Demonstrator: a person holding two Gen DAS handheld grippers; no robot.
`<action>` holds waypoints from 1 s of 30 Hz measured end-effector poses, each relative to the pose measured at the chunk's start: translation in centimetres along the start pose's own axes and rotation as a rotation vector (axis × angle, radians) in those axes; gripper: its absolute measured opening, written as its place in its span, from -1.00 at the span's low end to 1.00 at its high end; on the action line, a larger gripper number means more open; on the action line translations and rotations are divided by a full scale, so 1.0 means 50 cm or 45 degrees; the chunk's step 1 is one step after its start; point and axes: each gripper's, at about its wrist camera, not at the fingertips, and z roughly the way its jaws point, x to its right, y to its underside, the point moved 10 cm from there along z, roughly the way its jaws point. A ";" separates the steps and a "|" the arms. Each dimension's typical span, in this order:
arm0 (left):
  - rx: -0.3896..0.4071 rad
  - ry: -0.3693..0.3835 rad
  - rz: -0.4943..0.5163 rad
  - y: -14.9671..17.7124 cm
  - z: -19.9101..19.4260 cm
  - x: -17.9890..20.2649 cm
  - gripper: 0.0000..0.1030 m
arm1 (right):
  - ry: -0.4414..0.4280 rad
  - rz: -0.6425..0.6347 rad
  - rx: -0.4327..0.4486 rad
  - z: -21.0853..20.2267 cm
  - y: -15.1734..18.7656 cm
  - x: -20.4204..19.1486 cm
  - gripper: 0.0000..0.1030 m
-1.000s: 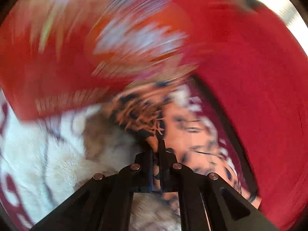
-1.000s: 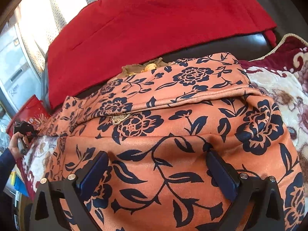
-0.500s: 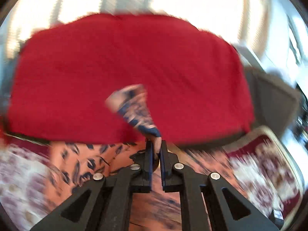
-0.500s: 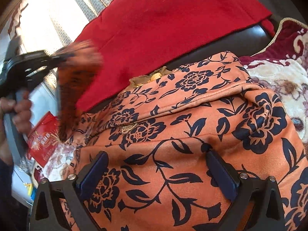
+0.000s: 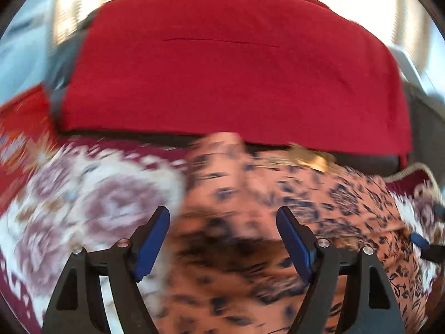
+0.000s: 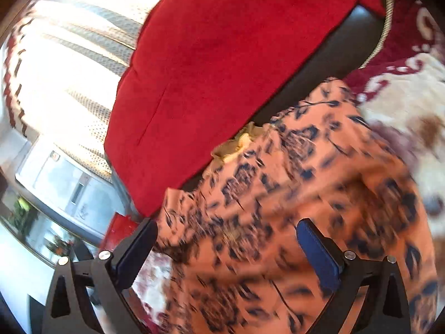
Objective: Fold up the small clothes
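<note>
Biggest thing in view is the plain red cloth [image 5: 230, 78] draped over the back of a dark sofa [image 6: 358, 39], with bright striped curtains [image 6: 78, 44] behind it. Below that, covering the seat, is a plush maroon-and-cream patterned blanket [image 5: 91, 194] with a corded trim at its far edge. Lying on the blanket is the small orange garment with a dark blue floral print [image 5: 278, 222] — spread out and rumpled, its far edge right up against the sofa back, with a bit of gold-tan trim [image 5: 308, 158] showing at that edge. Both views are pretty motion-blurred, so the finer folds can't be made out. The left gripper [image 5: 222, 239] has its jaws wide apart; they have just been opening, and nothing is pinched between the blue pads [image 5: 153, 242] — the orange fabric just lies underneath them. The right gripper [image 6: 226, 253] also has its jaws spread wide and holds nothing, hanging over the same garment's near side. A tip of the right gripper also pokes in at the far right edge of the left camera's view.
</note>
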 end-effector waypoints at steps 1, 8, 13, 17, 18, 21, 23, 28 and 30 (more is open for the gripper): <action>-0.003 -0.011 -0.057 0.014 -0.006 -0.031 0.54 | 0.026 0.014 -0.025 0.024 -0.022 0.001 0.96; -0.045 -0.055 -0.262 0.114 -0.039 -0.159 0.54 | 0.366 0.140 -0.201 0.175 -0.043 0.066 0.23; -0.058 -0.056 -0.321 0.133 -0.051 -0.194 0.54 | 0.565 -0.051 -0.310 0.225 -0.020 0.039 -0.80; -0.014 -0.053 -0.280 0.099 -0.064 -0.191 0.54 | 0.594 -0.267 -0.098 0.141 -0.081 -0.051 -0.81; -0.007 -0.050 -0.272 0.089 -0.061 -0.186 0.54 | 0.620 -0.299 -0.044 0.115 -0.097 -0.059 -0.81; -0.019 0.002 -0.281 0.058 -0.036 -0.161 0.57 | 0.689 -0.281 0.011 0.065 -0.118 -0.009 -0.81; -0.063 0.086 -0.283 0.036 0.004 -0.125 0.62 | 0.655 -0.234 -0.063 0.084 -0.093 0.045 -0.74; -0.275 0.258 -0.317 0.009 0.145 -0.042 0.62 | 0.580 -0.144 -0.126 0.118 -0.043 0.130 -0.69; -0.366 0.250 -0.371 0.021 0.200 -0.040 0.62 | 0.537 -0.132 -0.107 0.108 -0.047 0.132 -0.68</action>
